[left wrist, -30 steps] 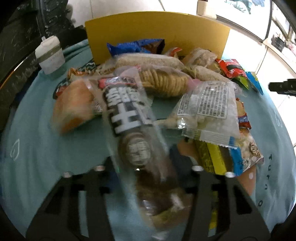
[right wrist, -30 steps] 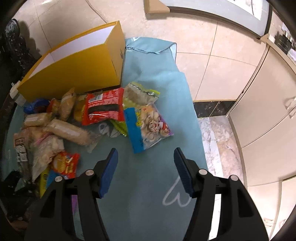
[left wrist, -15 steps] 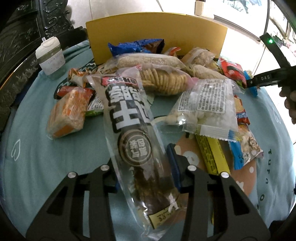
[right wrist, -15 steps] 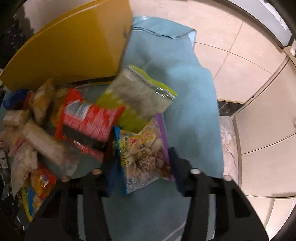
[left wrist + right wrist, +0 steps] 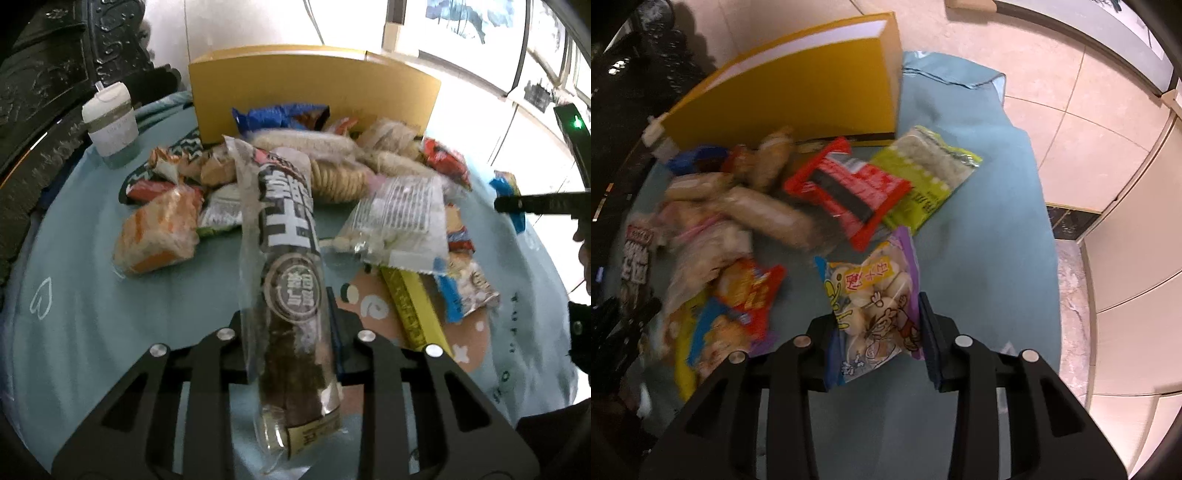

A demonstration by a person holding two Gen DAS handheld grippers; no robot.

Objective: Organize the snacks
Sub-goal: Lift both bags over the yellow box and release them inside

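The left tool (image 5: 288,343) tilts steeply down over the teal-clothed worktop (image 5: 92,295), its jaws having just been closing, and now clamped on a long clear-wrapped dark biscuit pack with white lettering (image 5: 284,266). The pack's long axis runs along the tool's pointing line, its far end aimed at the tall yellow cardboard box (image 5: 314,88) and leaning a little left; its near end hangs below the fingers. The right tool (image 5: 877,332) also points sharply downward, its jaws having just been closing, and they pinch the lower end of a purple-edged cartoon-printed bag of pale round snacks (image 5: 875,295). That bag's long axis lies up the frame, tipped slightly left toward the red foil packet (image 5: 849,192). Both packs sit at the near edge of the snack heap in front of the box.
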